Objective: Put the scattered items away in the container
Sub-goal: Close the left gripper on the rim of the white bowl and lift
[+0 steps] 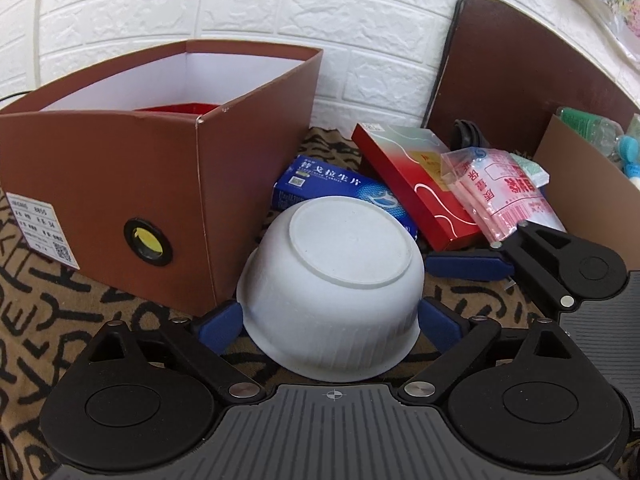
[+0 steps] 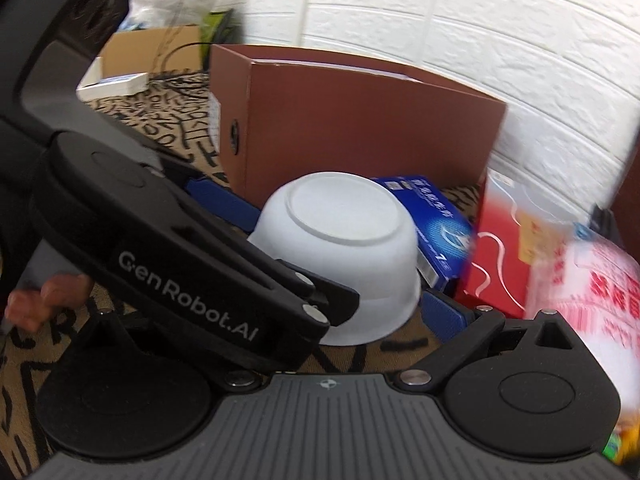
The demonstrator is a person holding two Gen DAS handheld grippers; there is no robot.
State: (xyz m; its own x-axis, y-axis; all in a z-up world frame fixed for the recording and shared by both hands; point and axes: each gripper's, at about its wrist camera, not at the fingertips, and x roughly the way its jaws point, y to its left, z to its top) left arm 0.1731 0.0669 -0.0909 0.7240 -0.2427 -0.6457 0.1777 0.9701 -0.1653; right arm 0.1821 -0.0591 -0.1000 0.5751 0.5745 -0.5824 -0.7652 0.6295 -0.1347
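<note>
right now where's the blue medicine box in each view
Left wrist: blue medicine box sits centre, just behind the upturned white bowl, right of the brown box.
Right wrist: blue medicine box lies right of centre, behind the white bowl, left of the red box.
Shared landmark: the white bowl, bottom up, directly in front of it.

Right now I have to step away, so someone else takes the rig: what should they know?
Left hand-held gripper: jaws wide, either side of the upturned white bowl; contact unclear.
Right hand-held gripper: finger beside the bowl, holding nothing visible; state unclear.
Brown box stands left of the bowl, something red inside.
Left out: bowl, blue carton, red box, pink packet.
</note>
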